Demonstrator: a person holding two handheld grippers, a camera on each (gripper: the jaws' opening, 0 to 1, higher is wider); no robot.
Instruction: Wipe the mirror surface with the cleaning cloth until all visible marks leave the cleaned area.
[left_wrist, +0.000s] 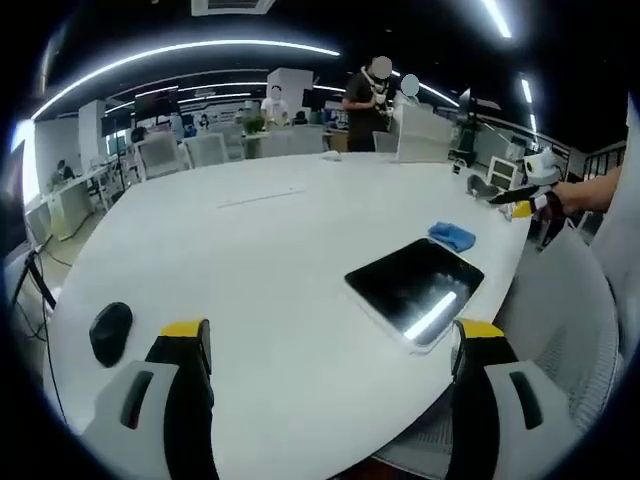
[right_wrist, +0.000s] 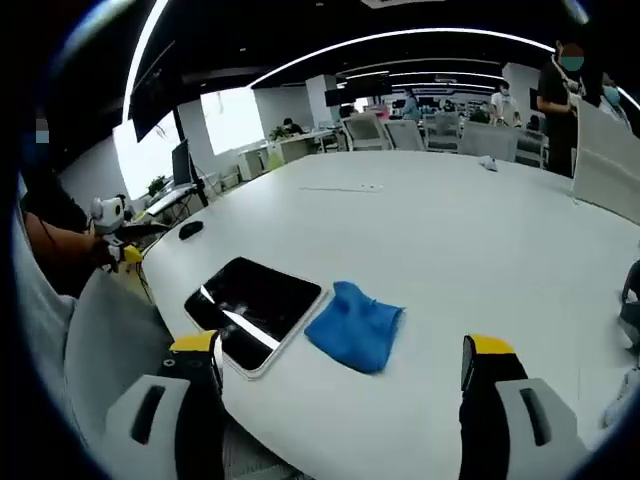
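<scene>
The mirror (left_wrist: 415, 288) is a dark, glossy rectangle with a pale rim, lying flat near the edge of the white table (left_wrist: 270, 250). It reflects a ceiling light. A crumpled blue cleaning cloth (left_wrist: 452, 236) lies on the table just beyond it. My left gripper (left_wrist: 332, 335) is open and holds nothing, low over the table short of the mirror. In the right gripper view the cloth (right_wrist: 355, 325) lies right beside the mirror (right_wrist: 255, 305), between the spread jaws of my open right gripper (right_wrist: 340, 350). A hand holds the right gripper (left_wrist: 522, 202) off the table's edge.
A black mouse (left_wrist: 110, 330) sits on the table near the left jaw. White chair backs (left_wrist: 570, 330) (right_wrist: 110, 340) stand against the table edge. A white box (left_wrist: 422, 135) is at the far side, with people and desks beyond. The left gripper (right_wrist: 118, 238) shows past the table edge.
</scene>
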